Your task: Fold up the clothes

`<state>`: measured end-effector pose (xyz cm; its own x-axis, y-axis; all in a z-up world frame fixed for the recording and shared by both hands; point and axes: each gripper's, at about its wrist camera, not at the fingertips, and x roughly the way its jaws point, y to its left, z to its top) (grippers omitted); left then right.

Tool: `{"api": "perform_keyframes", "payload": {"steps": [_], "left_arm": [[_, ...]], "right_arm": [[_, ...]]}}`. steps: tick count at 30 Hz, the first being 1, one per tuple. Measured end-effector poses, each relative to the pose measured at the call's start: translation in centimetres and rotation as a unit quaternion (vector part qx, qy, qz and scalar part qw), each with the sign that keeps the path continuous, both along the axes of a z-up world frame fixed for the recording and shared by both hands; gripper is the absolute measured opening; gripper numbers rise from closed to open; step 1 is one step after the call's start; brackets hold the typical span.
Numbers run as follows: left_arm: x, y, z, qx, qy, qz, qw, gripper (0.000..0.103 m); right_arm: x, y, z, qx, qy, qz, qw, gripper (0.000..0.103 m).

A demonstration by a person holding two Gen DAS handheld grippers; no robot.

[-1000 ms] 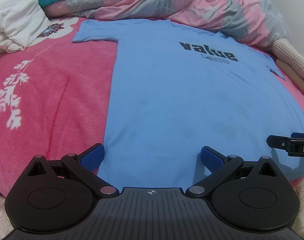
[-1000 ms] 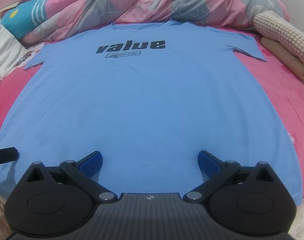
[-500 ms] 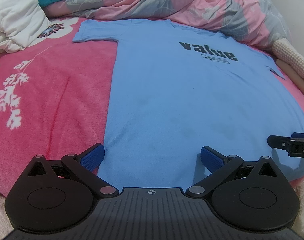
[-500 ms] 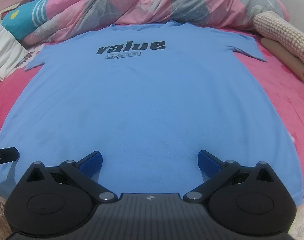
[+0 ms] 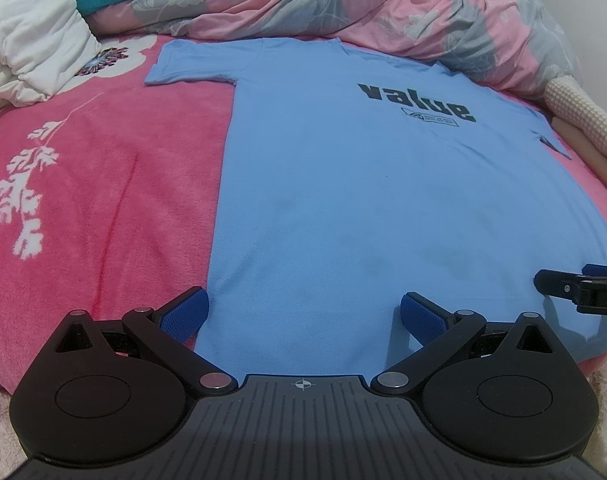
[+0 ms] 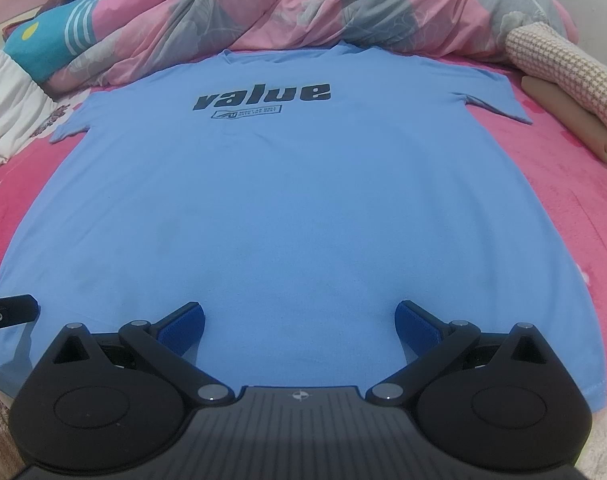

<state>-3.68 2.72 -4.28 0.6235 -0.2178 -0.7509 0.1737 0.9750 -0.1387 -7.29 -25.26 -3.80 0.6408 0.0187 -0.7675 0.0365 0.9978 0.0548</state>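
Observation:
A light blue T-shirt (image 5: 363, 184) (image 6: 287, 208) with the dark print "value" lies flat and face up on a pink bedspread (image 5: 95, 200), hem toward me, both short sleeves spread out. My left gripper (image 5: 303, 312) hovers open at the hem's left corner, its blue pads wide apart and nothing between them. My right gripper (image 6: 299, 316) is open as well, over the hem's right half. In the left wrist view the right gripper's finger (image 5: 575, 288) pokes in at the right edge. The left gripper's finger (image 6: 11, 308) shows at the left edge of the right wrist view.
A rumpled pink and grey duvet (image 5: 383, 4) (image 6: 343, 8) is heaped behind the collar. White bedding (image 5: 27, 56) and a teal pillow (image 6: 51, 48) lie at the back left. Folded beige and checked clothes (image 6: 563, 92) are stacked at the right. The bed's front edge runs just under both grippers.

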Motion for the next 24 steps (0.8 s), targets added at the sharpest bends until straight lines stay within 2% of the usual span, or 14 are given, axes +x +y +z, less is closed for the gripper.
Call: {"api": "perform_keyframes", "payload": {"steps": [6, 9, 12, 14, 18, 21, 24], "left_arm": [[-0.2, -0.3, -0.1, 0.01, -0.004, -0.009, 0.9999, 0.103], [-0.2, 0.0, 0.1, 0.0, -0.006, -0.005, 1.0, 0.103], [-0.2, 0.8, 0.7, -0.026, -0.008, 0.009, 0.9996, 0.103], [-0.1, 1.7, 1.3, -0.05, -0.014, 0.023, 0.9984, 0.103], [0.6, 3.7, 3.5, -0.082, -0.062, 0.064, 0.9926, 0.103], [2.0, 5.4, 5.3, -0.106, -0.101, 0.095, 0.9846, 0.103], [4.3, 6.7, 7.2, -0.109, -0.145, 0.117, 0.9765, 0.103]], "right_arm": [[-0.1, 0.1, 0.0, 0.0, -0.005, 0.0, 1.0, 0.103], [-0.3, 0.1, 0.1, 0.0, -0.009, 0.002, 1.0, 0.103], [-0.7, 0.1, 0.3, 0.0, -0.018, 0.009, 1.0, 0.103], [-1.1, -0.2, 0.7, 0.017, -0.03, 0.016, 0.999, 0.103], [-1.7, -1.5, 2.0, 0.074, -0.068, 0.035, 0.994, 0.103], [-1.4, -1.8, 3.8, 0.081, -0.103, 0.049, 0.99, 0.103], [-0.2, -1.7, 6.5, 0.083, -0.147, 0.075, 0.983, 0.103]]}}
